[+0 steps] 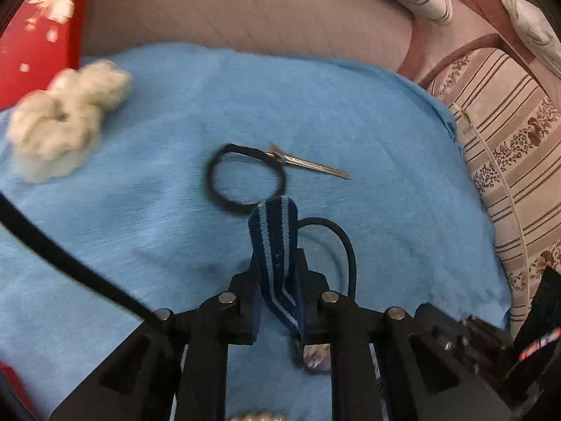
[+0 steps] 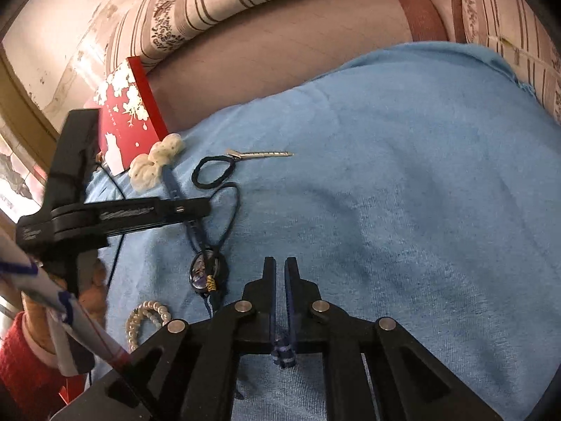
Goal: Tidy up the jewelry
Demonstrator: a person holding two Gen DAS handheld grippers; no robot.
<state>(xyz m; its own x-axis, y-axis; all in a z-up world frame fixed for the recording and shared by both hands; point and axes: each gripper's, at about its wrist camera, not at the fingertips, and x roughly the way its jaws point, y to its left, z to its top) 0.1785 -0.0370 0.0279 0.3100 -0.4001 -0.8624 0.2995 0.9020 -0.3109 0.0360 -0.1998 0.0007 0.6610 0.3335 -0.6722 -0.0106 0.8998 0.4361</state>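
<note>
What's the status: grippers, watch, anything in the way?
Left gripper shut on watch strap. Right gripper shut on the strap's other end. Black hair tie just beyond.

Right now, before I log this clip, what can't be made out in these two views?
- Watch face: left wrist view, mostly hidden behind the left gripper shut on the striped watch strap.
- Pearl bracelet: left wrist view, cut off by the bottom edge.
- White scrunchie: left wrist view, blurred.
- Strap end between the right gripper jaws: right wrist view, too little shows to tell what is pinched.
</note>
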